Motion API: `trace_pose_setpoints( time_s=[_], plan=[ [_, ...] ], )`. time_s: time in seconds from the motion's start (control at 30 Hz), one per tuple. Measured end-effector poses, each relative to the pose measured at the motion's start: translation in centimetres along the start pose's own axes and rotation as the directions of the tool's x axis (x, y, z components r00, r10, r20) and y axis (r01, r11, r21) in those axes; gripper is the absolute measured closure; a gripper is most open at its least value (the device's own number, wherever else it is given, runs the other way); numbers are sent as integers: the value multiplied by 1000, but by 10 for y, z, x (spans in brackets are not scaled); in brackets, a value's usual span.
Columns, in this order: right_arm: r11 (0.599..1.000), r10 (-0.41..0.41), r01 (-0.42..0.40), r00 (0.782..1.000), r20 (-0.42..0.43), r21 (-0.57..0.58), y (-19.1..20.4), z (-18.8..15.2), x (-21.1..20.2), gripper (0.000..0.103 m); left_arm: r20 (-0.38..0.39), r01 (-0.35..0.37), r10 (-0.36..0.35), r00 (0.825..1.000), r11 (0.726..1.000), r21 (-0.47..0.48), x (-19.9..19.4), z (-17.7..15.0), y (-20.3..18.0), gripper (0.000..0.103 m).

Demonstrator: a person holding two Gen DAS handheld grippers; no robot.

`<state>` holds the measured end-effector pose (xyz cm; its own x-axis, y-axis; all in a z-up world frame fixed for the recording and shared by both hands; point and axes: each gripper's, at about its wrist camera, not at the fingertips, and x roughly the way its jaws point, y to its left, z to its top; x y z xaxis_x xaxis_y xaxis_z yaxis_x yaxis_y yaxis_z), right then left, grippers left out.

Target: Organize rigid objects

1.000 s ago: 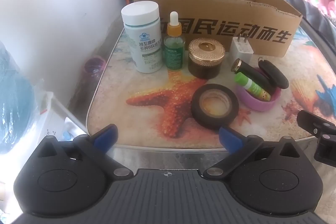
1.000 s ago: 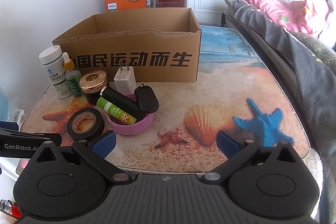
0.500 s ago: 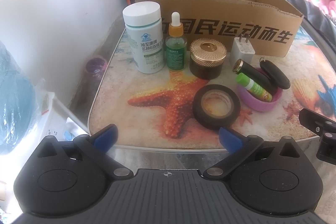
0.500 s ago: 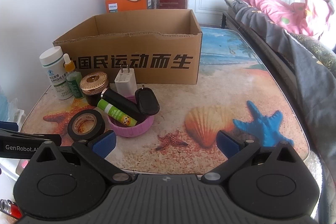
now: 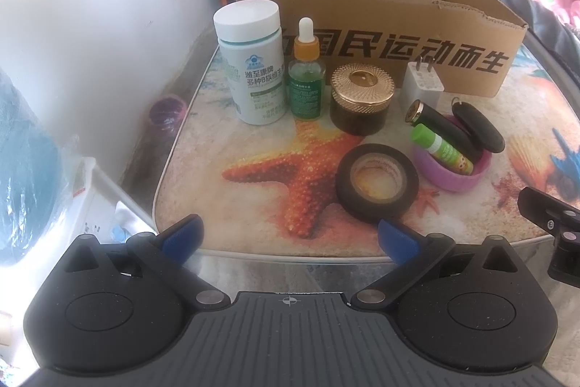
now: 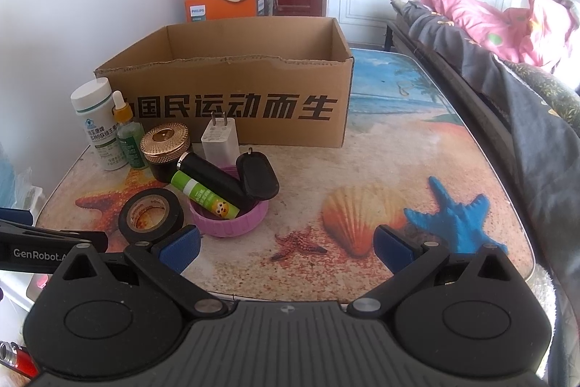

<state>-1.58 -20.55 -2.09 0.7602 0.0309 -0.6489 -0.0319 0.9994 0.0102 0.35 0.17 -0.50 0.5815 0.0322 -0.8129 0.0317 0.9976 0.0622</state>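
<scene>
L gripper: my jaws wide apart, holding nothing; black round tape roll at 1 o'clock. R gripper: jaws wide apart, nothing held; pink round plastic dish at 11.

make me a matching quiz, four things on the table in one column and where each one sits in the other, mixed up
Things:
1. tape roll
2. glue stick
3. charger
4. dropper bottle

Places:
a. upright against the box front
b. flat on the table, nearest the left gripper
c. between the white bottle and the gold-lid jar
d. lying in the pink lid

Pairs: 1-b, 2-d, 3-a, 4-c
</scene>
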Motion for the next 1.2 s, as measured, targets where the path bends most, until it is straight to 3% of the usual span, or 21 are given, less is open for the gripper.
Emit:
trace_pose_setpoints(
  time_s=[1.2],
  plan=[
    [999, 42, -42, 999, 1, 0, -3, -1, 9, 0, -36, -13, 14, 999, 1000, 19, 15, 3, -4, 0]
  ],
)
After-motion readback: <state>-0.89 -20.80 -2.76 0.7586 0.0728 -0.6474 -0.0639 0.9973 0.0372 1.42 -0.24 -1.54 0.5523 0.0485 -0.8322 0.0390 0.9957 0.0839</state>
